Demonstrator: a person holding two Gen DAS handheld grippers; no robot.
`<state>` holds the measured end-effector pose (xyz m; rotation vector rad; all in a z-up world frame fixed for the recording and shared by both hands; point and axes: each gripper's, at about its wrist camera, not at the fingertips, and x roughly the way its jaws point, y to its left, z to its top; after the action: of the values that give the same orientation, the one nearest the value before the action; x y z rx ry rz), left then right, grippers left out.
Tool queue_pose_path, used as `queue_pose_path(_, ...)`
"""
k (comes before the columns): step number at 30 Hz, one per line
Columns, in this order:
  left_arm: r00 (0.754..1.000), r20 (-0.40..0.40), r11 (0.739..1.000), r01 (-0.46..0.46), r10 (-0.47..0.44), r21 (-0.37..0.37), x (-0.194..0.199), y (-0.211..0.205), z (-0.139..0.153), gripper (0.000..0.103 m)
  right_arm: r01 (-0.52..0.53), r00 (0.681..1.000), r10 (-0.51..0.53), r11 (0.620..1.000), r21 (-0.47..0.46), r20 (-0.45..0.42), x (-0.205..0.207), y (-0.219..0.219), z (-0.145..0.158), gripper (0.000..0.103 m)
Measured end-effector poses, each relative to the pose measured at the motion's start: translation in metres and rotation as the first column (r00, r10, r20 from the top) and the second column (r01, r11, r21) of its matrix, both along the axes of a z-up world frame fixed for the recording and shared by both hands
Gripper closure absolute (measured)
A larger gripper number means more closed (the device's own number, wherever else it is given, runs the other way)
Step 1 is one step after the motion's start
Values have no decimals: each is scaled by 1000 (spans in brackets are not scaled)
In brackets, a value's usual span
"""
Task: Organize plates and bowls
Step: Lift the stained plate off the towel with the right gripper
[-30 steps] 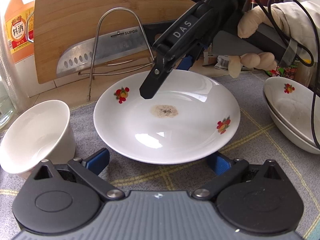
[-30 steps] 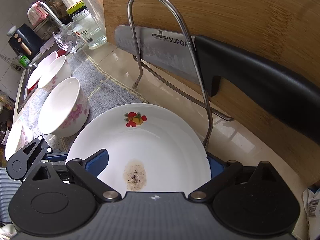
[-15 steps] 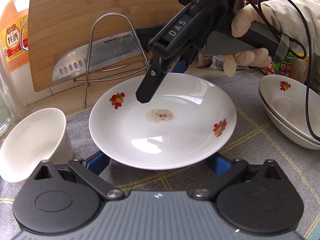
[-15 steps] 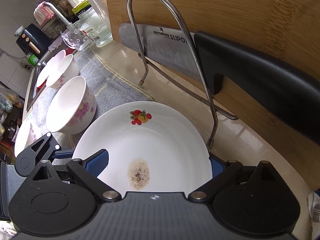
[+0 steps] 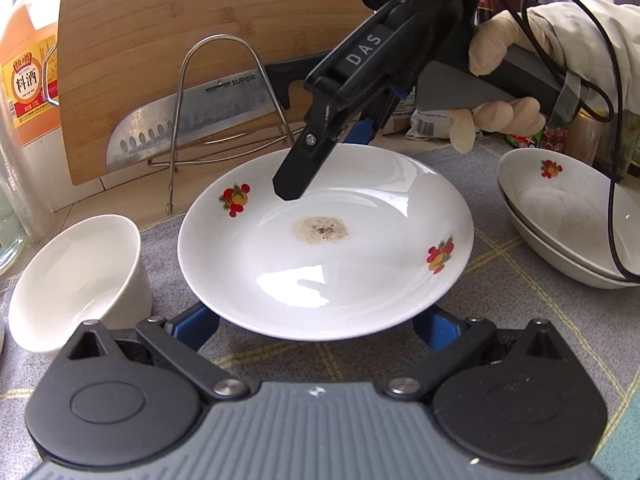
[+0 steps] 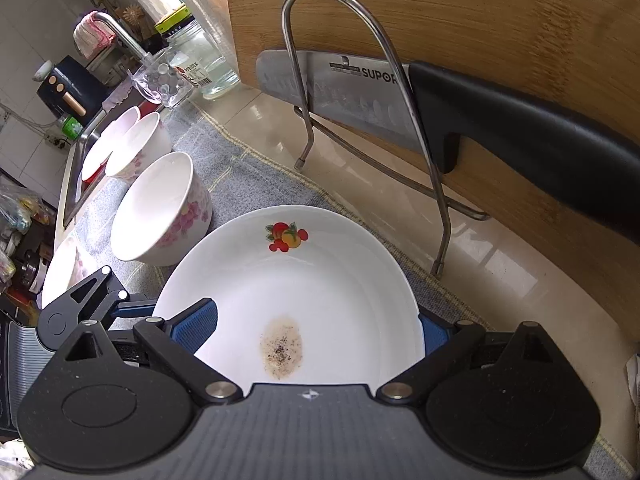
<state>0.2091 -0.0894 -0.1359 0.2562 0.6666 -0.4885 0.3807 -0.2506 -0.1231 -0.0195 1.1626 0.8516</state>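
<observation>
Since the earlier frames, both wrist views have drawn back a little from the plate (image 5: 326,242), and the bowl (image 6: 160,210) shows more fully in the right view; the plate itself has hardly shifted on the mat (image 5: 500,320).

From the left view, the right gripper (image 5: 316,156) slants down from upper right, held by a gloved hand (image 5: 500,80) with a pale sleeve (image 5: 580,32) behind and a black cable looping past. One dark finger hangs over the plate's far rim with its tip above the white inside, while a blue pad shows behind the rim; its fingers are spread, one above the plate and one past its edge, and whether they touch the plate I cannot tell.

The left gripper (image 5: 320,320) sits low at the plate's near edge, its blue pads set wide to either side and partly under the rim, spread apart and not pinching.

The plate is white with fruit prints and a brown peppery stain (image 5: 320,230) in the middle.

Only the left view shows the stacked plates (image 5: 568,224) to the right, the orange bottle (image 5: 28,64) at far left and the hand.

Only the right view shows the bowl's pink flowers, further bowls (image 6: 128,146) lined toward a sink with a tap (image 6: 120,36), and a glass jar (image 6: 200,60).

Both views show the wire rack (image 6: 360,128), the knife (image 6: 420,104) and the board (image 6: 480,20) behind.
</observation>
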Motion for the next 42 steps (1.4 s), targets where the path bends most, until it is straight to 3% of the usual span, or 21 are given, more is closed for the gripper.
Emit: queue_pose_path(42, 996, -25, 996, 87, -87, 11, -87, -5, 52, 1, 59, 997, -61, 997, 49, 38, -111, -23, 43, 1)
